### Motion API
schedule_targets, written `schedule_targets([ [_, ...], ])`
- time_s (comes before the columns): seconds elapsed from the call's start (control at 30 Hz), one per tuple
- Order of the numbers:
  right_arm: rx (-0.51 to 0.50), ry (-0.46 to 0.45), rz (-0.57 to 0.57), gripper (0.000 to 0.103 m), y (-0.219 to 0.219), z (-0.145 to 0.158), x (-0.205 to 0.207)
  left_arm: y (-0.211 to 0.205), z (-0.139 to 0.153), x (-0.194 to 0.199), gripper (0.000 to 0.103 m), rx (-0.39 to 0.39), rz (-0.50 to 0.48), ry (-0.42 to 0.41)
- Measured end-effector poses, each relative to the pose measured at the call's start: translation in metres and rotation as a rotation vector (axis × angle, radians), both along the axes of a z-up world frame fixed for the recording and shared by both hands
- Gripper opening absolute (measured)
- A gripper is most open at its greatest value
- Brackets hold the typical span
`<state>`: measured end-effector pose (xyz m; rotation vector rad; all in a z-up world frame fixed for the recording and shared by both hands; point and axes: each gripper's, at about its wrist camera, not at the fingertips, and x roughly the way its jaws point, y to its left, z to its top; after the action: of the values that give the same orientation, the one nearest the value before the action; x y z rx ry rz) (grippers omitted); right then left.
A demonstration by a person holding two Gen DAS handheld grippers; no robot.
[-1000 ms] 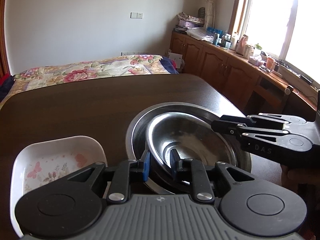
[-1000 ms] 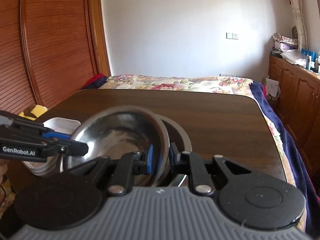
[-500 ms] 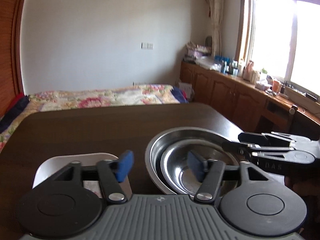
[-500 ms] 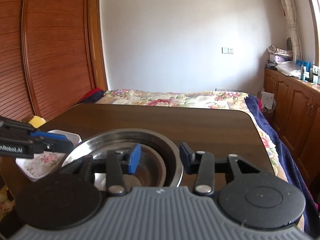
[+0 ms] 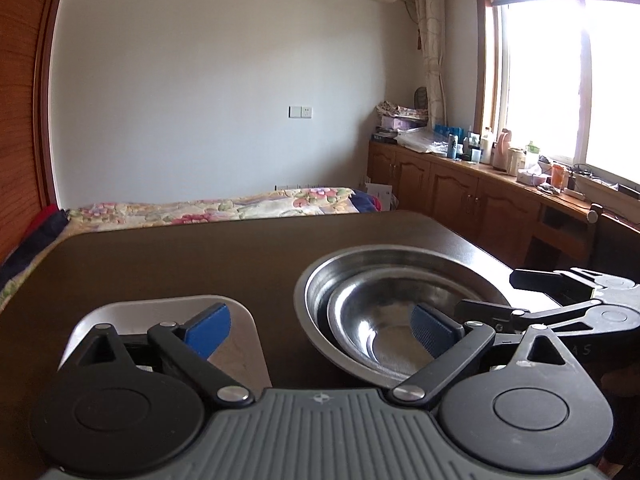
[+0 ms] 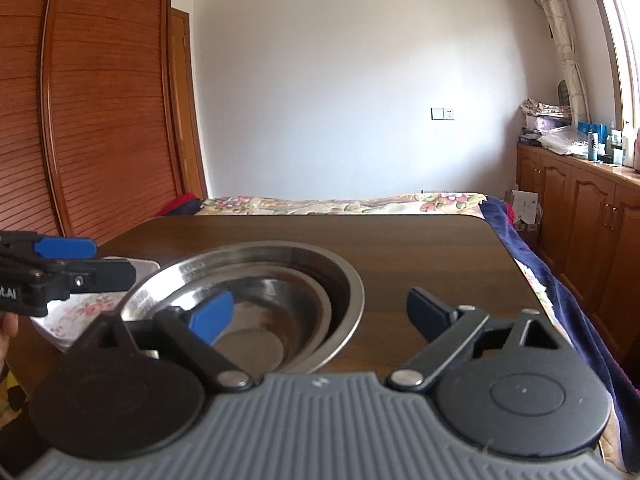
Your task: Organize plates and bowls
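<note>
Starting at the left, the white floral dish [image 5: 160, 312] sits on the dark table [image 5: 240, 256], just beside the large steel bowl [image 5: 360, 256] with the smaller steel bowl [image 5: 384, 320] nested off-centre inside. The left gripper [image 5: 320, 328] hangs with fingers spread wide, gripping nothing; the right gripper [image 6: 320, 312] likewise. A careless grab at the dish's shallow rim could likely slip, or knock the bowls toward the table's right edge.
</note>
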<state>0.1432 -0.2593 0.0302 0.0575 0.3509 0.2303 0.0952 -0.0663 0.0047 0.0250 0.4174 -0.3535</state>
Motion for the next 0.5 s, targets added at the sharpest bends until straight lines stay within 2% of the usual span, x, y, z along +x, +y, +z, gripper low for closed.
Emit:
schedule_targets([
  [0.2,0.014,0.009,0.002,0.100,0.002,-0.008,-0.002,-0.002,-0.005,0.001,0.103,0.000,-0.016,0.035],
  [0.37,0.027,0.016,0.012,0.100,0.001,-0.011,0.000,-0.004,-0.013,0.006,0.080,-0.010,-0.025,0.091],
  [0.5,0.050,0.027,0.021,0.096,-0.001,-0.012,0.002,-0.007,-0.016,0.010,0.073,-0.010,-0.029,0.117],
])
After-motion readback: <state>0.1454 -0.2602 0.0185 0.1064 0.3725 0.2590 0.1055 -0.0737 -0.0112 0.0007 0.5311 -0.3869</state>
